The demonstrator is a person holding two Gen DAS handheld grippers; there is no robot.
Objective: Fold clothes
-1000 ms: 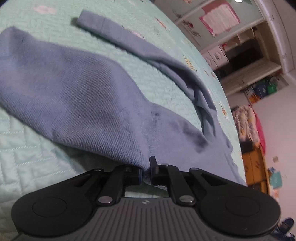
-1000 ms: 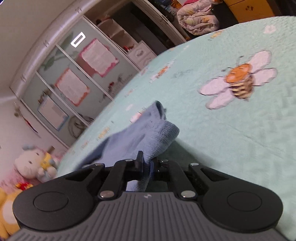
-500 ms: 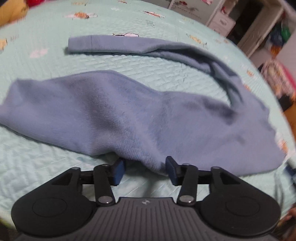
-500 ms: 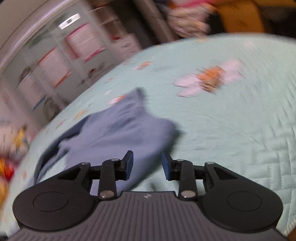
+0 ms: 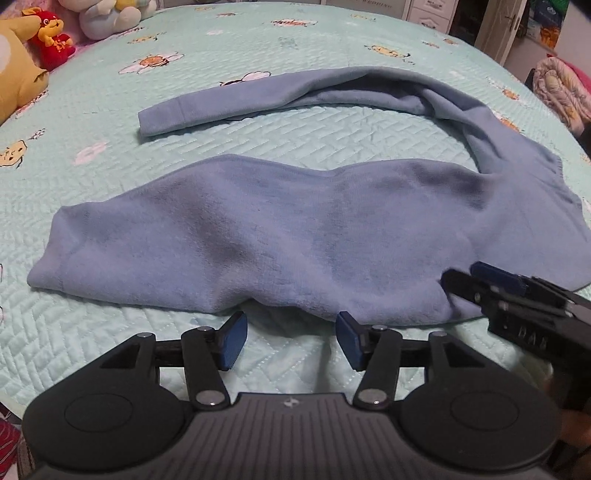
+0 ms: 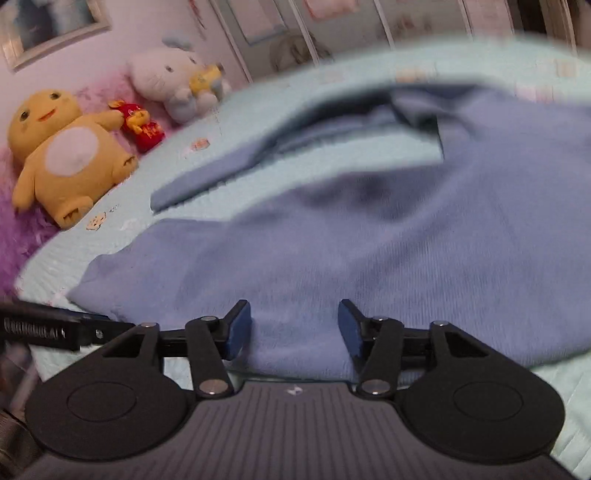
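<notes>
A blue sweater (image 5: 295, 229) lies folded lengthwise on the mint quilted bed (image 5: 110, 350), with one sleeve (image 5: 258, 96) stretched out behind it. My left gripper (image 5: 291, 334) hangs just in front of the sweater's near edge. Its jaws are opening, and only quilt shows between the pads. In the left wrist view my right gripper (image 5: 498, 288) reaches in over the sweater's near right corner. In the right wrist view, which is blurred, the right gripper (image 6: 293, 325) has its jaws opening. The sweater (image 6: 406, 229) lies loose beneath the pads, not pinched. The left gripper (image 6: 55, 328) shows at the left edge.
Plush toys sit along the bed's far left side: a yellow one (image 6: 62, 155), a small red one (image 6: 142, 125) and a white one (image 6: 177, 85). Cupboards (image 5: 432, 11) and a bundle of bedding (image 5: 557, 88) stand beyond the bed at the right.
Both grippers let go of the sweater and opened. The right one swung across to the sweater's near edge beside the left. The left one pulled back, rose a little and rolled level.
</notes>
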